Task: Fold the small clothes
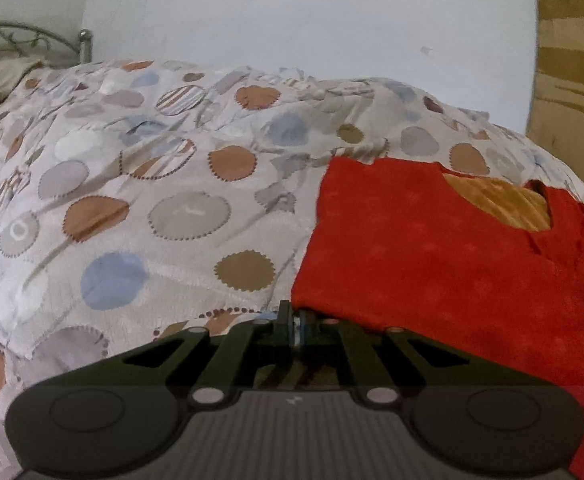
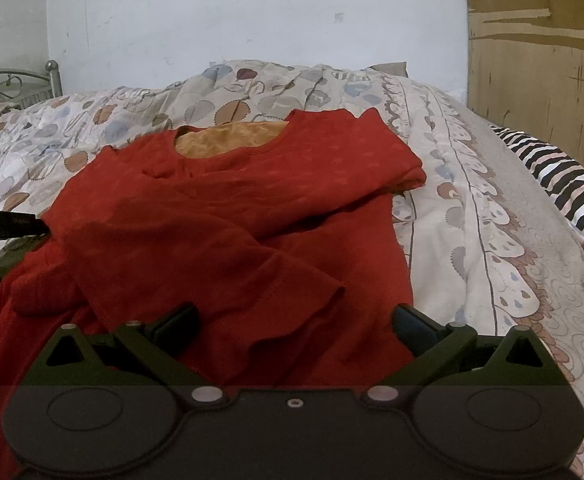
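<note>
Right claw spread; red shirt's neckline points away.

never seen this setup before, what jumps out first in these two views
A red top dominates, spread on a quilt with round patches, its neckline showing an orange lining and one sleeve folded across the front. The left gripper has its fingers shut at the top's edge, though whether they pinch cloth is unclear; the right gripper hangs open over the hem. A striped cloth lies far right.
</note>
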Demonstrator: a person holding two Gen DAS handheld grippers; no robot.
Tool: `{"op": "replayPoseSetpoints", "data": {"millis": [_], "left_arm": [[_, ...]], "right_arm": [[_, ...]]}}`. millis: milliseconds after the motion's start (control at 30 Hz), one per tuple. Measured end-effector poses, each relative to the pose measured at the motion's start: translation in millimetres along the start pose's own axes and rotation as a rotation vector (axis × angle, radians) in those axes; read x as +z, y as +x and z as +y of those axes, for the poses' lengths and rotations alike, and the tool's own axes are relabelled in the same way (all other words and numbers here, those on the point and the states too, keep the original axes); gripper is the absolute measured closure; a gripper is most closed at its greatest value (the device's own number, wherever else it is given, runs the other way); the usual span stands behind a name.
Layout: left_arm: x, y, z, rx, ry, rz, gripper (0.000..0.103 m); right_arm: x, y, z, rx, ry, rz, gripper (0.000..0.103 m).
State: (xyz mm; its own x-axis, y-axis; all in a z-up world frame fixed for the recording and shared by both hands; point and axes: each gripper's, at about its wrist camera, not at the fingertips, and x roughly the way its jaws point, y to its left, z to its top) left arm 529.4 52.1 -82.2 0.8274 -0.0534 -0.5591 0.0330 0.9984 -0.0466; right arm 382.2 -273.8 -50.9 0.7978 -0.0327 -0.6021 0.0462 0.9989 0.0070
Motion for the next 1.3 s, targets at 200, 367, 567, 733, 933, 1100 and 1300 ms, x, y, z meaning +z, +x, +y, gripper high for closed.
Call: {"op": "replayPoseSetpoints", "data": {"millis": [200, 367, 567, 733, 933, 1100, 1300], "left_arm": [[-9, -40, 8, -0.011, 0.008, -0.006, 0.054], [-30, -96, 14, -0.045, -0.018, -0.047, 0.028], [-54, -147, 24, -0.215, -0.100, -0.005, 0.007], [-70, -151, 24, -0.368, -0.135, 0.118, 0.022], [-83, -135, 23, -0.375, -0.216, 0.252, 0.051], [-78, -146, 14, -0.372, -0.187, 0.259, 0.094], [-68, -180, 25, -0.226, -0.266, 0.218, 0.098]], "right_arm": [[0, 0, -1, 0.001, 0.001, -0.001, 0.000], [-1, -7, -5, 0.031, 0.028, -0.025, 0.000], [-5, -42, -35, 0.073, 0.174, -0.079, 0.000], [-21, -62, -62, 0.027, 0.223, -0.049, 0.001], [-8, -50, -72, 0.065, 0.180, 0.014, 0.028], [3, -29, -70, 0.084, 0.163, 0.078, 0.065], [2, -61, -79, 0.014, 0.183, 0.028, 0.102]]}}
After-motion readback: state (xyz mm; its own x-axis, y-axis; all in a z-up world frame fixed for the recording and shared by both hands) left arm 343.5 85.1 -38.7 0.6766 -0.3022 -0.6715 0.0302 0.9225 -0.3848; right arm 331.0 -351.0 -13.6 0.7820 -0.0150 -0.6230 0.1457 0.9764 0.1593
